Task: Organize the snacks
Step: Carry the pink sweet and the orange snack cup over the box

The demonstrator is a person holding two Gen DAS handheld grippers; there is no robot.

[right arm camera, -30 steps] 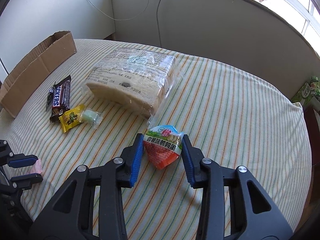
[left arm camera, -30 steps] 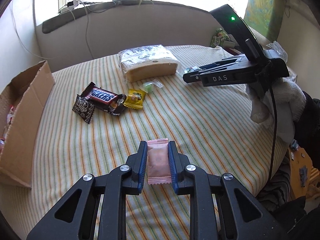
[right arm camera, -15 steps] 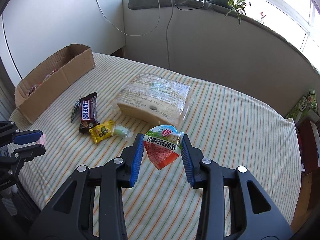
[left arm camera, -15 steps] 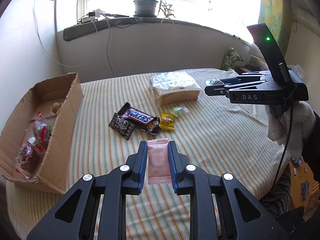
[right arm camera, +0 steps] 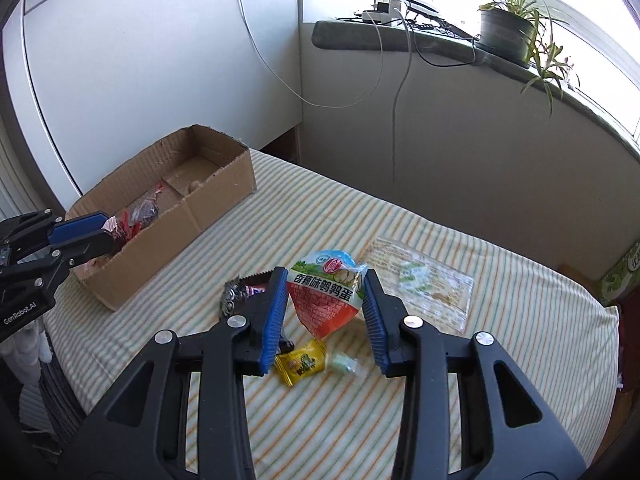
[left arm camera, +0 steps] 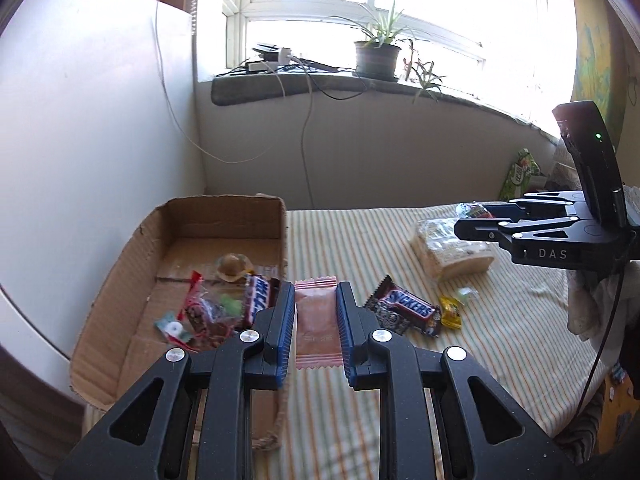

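Observation:
My left gripper [left arm camera: 316,300] is shut on a pink wafer packet [left arm camera: 317,322], held above the right wall of the open cardboard box [left arm camera: 208,220]. The box holds several wrapped snacks [left arm camera: 216,308]. My right gripper [right arm camera: 325,292] is shut on a red and white quail-egg snack pack [right arm camera: 326,294], held above the striped table. A Snickers bar [left arm camera: 410,308], a yellow candy [left arm camera: 450,312] and a bagged loaf of bread [left arm camera: 448,248] lie on the table. The left gripper also shows in the right wrist view [right arm camera: 86,236], over the box [right arm camera: 188,208].
The striped tablecloth [right arm camera: 460,380] covers the table, which stands against a white wall on the left. A windowsill with a potted plant [left arm camera: 378,54] and cables runs behind. A green carton [left arm camera: 520,174] sits at the far right edge.
Both grippers have risen and moved left toward the box. My left gripper with the pink packet now hangs over the box's right wall; the right gripper has followed with the egg pack.

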